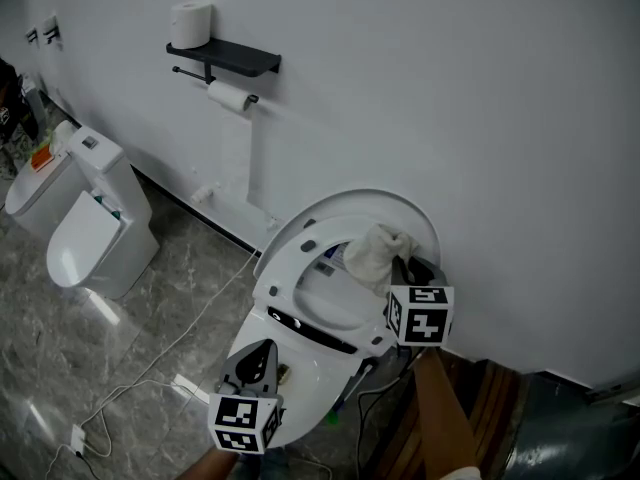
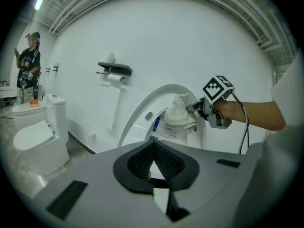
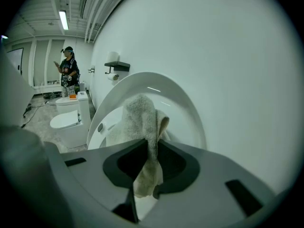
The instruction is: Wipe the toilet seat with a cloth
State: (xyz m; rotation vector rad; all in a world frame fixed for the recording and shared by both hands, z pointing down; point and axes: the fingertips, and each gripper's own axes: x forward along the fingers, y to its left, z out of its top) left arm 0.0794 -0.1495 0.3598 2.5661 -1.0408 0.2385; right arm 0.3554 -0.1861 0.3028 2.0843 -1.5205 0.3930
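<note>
Between the jaws of the right tool (image 3: pixel 151 146), pinched tight: white cloth (image 3: pixel 140 113), pressing the raised toilet seat (image 1: pixel 296 260) just ahead. Mid-wipe, seemingly; next calls for sliding along the ring. Meanwhile, left tool (image 2: pixel 153 145) closed, empty.

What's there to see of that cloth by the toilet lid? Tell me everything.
The cloth is an off-white, nubby terry towel, crumpled into a soft bunch. The right gripper pinches it between its jaws, with one end hanging below them and the bulk bulging above. It seems pressed against the inner face of the raised toilet lid.
</note>
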